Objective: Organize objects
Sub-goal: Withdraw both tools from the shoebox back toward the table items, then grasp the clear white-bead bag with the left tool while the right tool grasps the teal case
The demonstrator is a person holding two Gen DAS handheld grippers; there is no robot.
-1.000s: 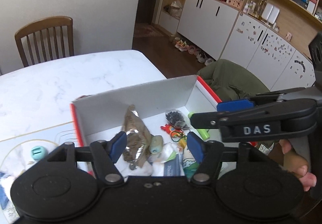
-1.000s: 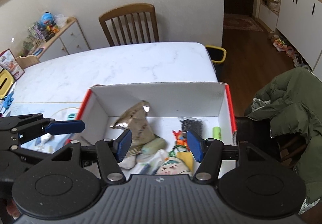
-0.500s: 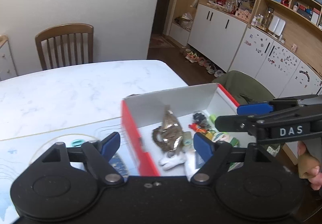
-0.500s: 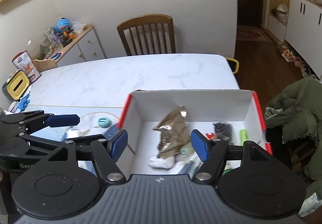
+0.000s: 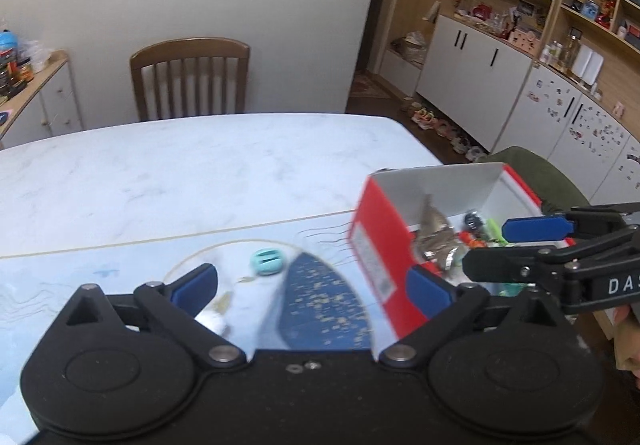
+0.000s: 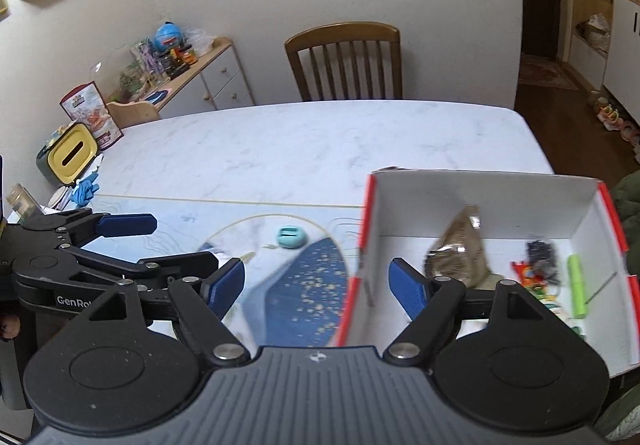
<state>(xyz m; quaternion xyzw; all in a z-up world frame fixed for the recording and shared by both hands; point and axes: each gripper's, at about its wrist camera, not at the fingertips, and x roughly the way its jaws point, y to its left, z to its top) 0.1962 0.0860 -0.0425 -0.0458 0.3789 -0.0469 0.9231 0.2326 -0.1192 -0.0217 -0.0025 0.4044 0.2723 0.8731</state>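
Note:
A red-and-white cardboard box (image 6: pixel 480 201) stands open on the table's right side. It holds a brown foil packet (image 6: pixel 460 249), a green tube (image 6: pixel 576 285), a small black bag (image 6: pixel 542 251) and other small items. Left of the box, a teal round object (image 5: pixel 267 261) (image 6: pixel 292 237) lies on a light-blue mat (image 5: pixel 324 301). My left gripper (image 5: pixel 312 287) hovers open over the mat with nothing between its fingers. My right gripper (image 6: pixel 318 289) is open and empty, straddling the box's red left wall (image 5: pixel 380 237). Each gripper shows in the other's view: the right gripper (image 5: pixel 492 249), the left gripper (image 6: pixel 180 241).
A wooden chair (image 6: pixel 344 61) stands at the table's far side. A yellow tissue box (image 6: pixel 72 157) and blue gloves (image 6: pixel 86 191) sit at the left edge. A green jacket (image 5: pixel 536 173) lies right of the box. A blurred white scrap (image 5: pixel 212 321) is on the mat.
Both grippers have swung left and back from above the box's contents to over the mat. The box now lies to the right. Both stayed open and empty.

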